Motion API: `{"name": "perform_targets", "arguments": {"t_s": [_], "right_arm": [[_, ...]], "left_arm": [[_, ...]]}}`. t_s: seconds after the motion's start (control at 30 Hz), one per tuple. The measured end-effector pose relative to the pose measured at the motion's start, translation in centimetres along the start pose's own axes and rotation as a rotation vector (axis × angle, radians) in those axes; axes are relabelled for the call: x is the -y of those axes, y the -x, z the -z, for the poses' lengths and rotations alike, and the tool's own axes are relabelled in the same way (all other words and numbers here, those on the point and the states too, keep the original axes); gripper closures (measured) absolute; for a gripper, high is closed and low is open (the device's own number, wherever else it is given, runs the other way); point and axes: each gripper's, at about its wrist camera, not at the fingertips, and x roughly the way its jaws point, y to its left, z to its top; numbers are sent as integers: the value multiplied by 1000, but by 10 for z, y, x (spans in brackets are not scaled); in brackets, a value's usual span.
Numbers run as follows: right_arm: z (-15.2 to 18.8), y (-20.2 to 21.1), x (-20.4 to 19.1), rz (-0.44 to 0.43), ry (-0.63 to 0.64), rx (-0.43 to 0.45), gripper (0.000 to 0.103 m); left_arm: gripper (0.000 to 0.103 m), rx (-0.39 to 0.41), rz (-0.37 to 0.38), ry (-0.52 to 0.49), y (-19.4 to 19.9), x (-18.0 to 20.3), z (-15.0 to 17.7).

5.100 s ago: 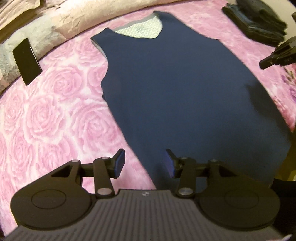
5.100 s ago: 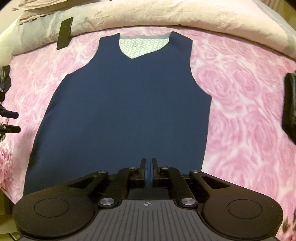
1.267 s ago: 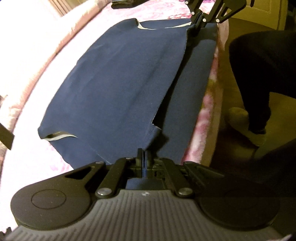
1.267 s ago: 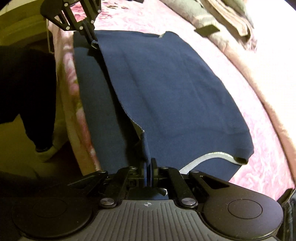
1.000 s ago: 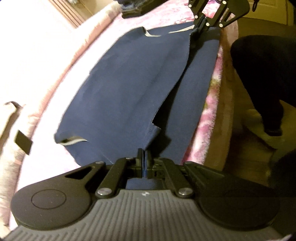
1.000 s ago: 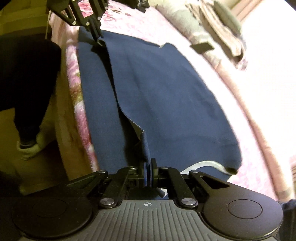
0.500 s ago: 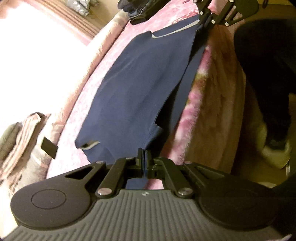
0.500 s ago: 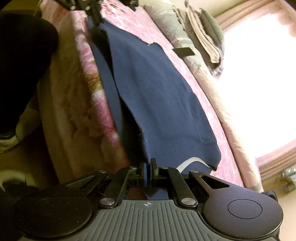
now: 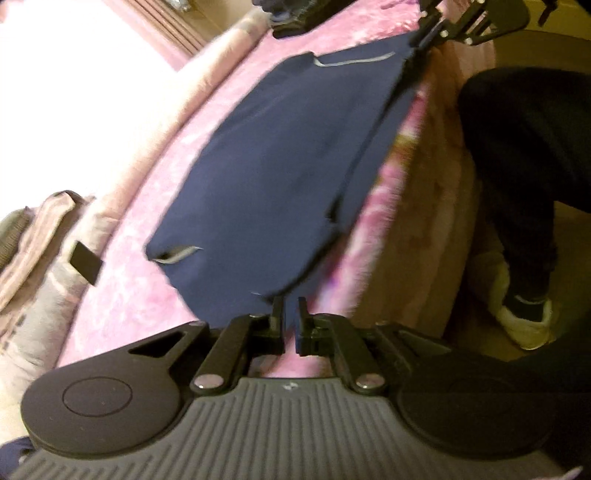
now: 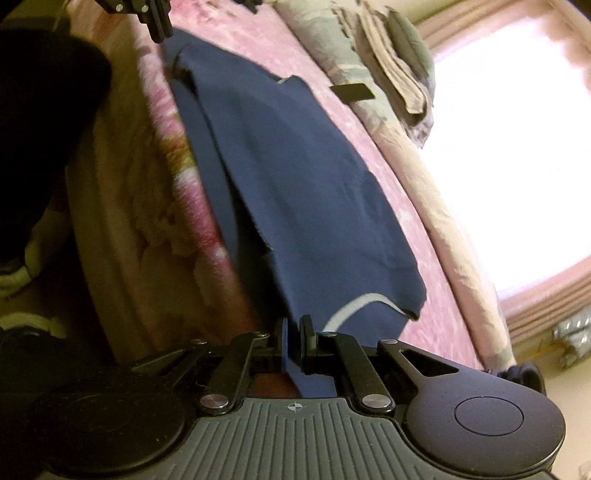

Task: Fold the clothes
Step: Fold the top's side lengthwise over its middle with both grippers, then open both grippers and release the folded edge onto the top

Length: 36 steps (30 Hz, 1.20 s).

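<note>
A navy sleeveless top (image 9: 277, 166) lies on the pink rose bedspread (image 9: 147, 295), doubled over, with its near side hanging over the bed's edge. My left gripper (image 9: 291, 310) is at one end of that side, its fingers nearly together on the fabric's corner. In the right wrist view the top (image 10: 295, 166) runs away from my right gripper (image 10: 293, 325), which is shut on the fabric at the other end. Each gripper shows at the far end of the other's view: the right gripper (image 9: 424, 33) and the left gripper (image 10: 159, 29). Grey armhole trim (image 10: 354, 306) shows near the right fingers.
A black flat object (image 9: 85, 264) lies by the pillows, seen again as the black flat object (image 10: 352, 91). Folded linens (image 10: 399, 55) rest at the head. Dark folded clothes (image 9: 295, 14) sit at the far end. A person's dark leg (image 9: 517, 166) and shoe (image 9: 524, 321) stand beside the bed.
Both grippers have swung lower and outward beside the bed's edge, still on the top's ends. The top has slid toward that edge. The left fingers look slightly further apart.
</note>
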Motion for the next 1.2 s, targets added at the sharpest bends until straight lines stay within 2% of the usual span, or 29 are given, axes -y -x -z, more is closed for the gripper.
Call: {"name": "perform_targets", "arguments": {"t_s": [0.03, 0.1, 0.27, 0.37, 0.57, 0.73, 0.97, 1.2], "right_arm": [[0, 4, 3, 0, -15, 1, 100], [-5, 8, 9, -6, -57, 7, 100], [-13, 11, 29, -43, -186, 0, 100], [-12, 12, 35, -47, -202, -26, 100], [-4, 21, 52, -87, -326, -40, 100], [-11, 8, 65, -110, -437, -15, 101], [-14, 6, 79, -57, -490, 18, 100], [-14, 4, 94, -28, -559, 42, 100]], "left_arm": [[85, 4, -9, -18, -2, -1, 0], [72, 13, -25, -57, -7, -1, -2], [72, 46, 21, -102, -23, -1, -14], [72, 46, 35, -155, -31, 5, -16], [74, 47, 76, -101, -36, -2, -15], [74, 60, 89, -44, -29, -15, -16], [74, 57, 82, 61, -24, -45, -17], [74, 42, 38, 138, -29, -71, -17]]}}
